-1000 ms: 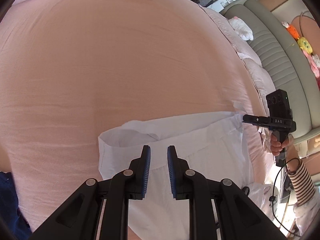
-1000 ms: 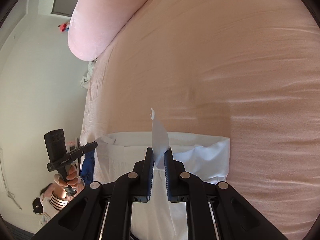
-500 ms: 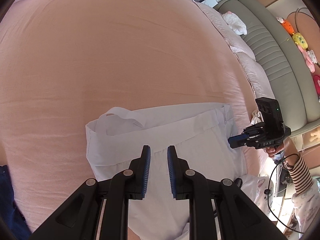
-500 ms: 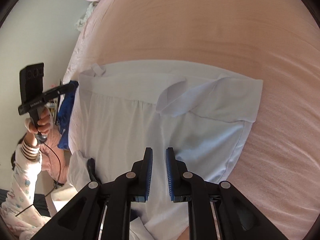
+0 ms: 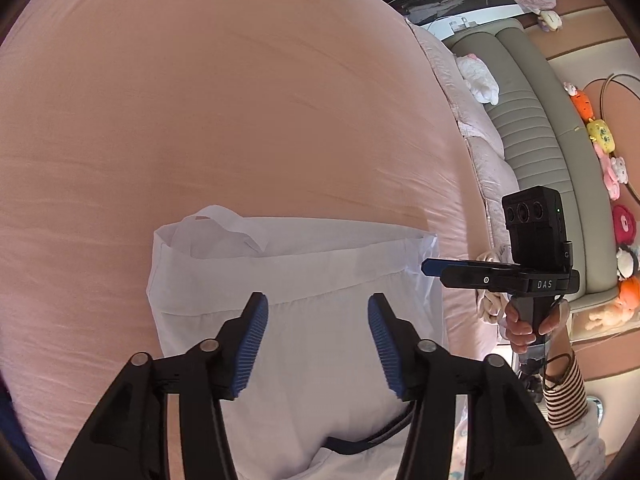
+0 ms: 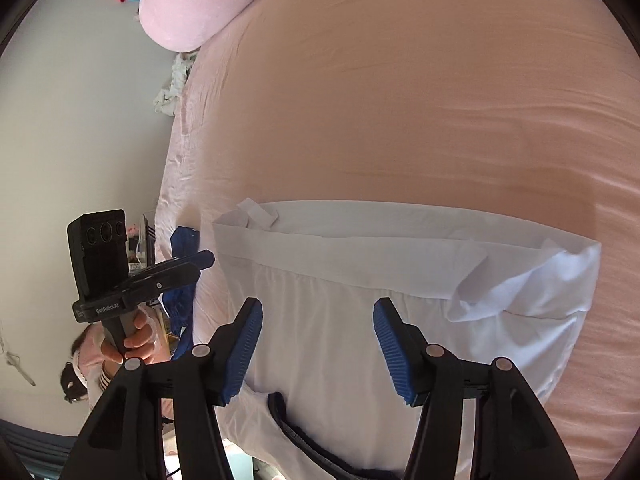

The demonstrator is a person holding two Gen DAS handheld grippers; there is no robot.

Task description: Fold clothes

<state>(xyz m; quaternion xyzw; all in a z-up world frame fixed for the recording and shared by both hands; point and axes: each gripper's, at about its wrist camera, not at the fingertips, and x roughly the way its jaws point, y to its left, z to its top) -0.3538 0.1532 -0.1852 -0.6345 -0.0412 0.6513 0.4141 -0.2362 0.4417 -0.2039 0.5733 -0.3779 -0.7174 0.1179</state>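
Left gripper (image 5: pixel 314 322) jaws wide, nothing between; right gripper (image 6: pixel 318 326) same, wide & empty. White garment (image 5: pixel 304 344) lies flat under and just ahead of both sets of jaws on the pink bedsheet (image 5: pixel 224 112). Dark strap (image 6: pixel 304 436) below the jaws, on the garment's near edge. Pink pillow (image 6: pixel 200 0) far up-left of right jaws.

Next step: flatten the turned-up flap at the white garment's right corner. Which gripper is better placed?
Likely right. The right gripper hangs open over the garment, with the flap just to its right; the left gripper sits at the opposite, left edge.
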